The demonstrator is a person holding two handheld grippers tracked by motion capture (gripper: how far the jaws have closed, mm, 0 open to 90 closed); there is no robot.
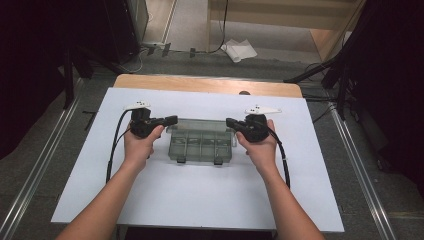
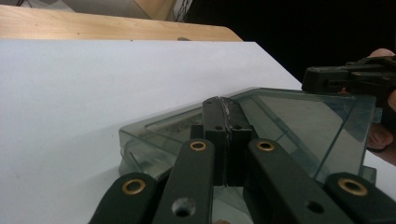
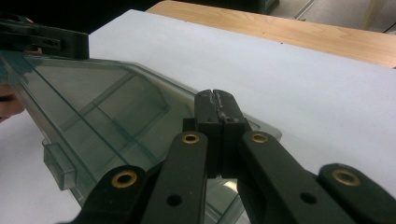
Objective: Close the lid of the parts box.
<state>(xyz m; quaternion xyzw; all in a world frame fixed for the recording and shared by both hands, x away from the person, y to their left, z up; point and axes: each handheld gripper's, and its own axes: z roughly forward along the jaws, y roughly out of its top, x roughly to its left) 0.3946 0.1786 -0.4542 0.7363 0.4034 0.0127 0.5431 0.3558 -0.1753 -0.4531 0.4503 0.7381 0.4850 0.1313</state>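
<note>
Fingers first. High view: the left gripper and the right gripper both have their jaws drawn together to a narrow tip, each tip pointing inward at one end of the clear compartment box. The box sits at the middle of the white table sheet, latches toward the person, lid tilted part-way up. The left tip meets the box's upper left corner, the right tip its upper right corner. Judgement: the two tips are placed symmetrically so the wide lid is borne at both ends and does not twist; whether they pinch the lid edge or merely prop it is not settled from here.

Left gripper view: left gripper jaws fully closed, pads pressed face to face, nothing visible between them. The tip lies against the lid's raised edge; the clear compartment box spreads out beyond it, with the right gripper at the far corner.

Right gripper view: right gripper likewise closed, no gap at the pads, nothing seen clamped. The clear compartment box slopes away, lid lifted at an angle, latch tab lower left; the left gripper is at the far end. Judgement: closed tips serve as thin pushers under or against the lid.
</note>
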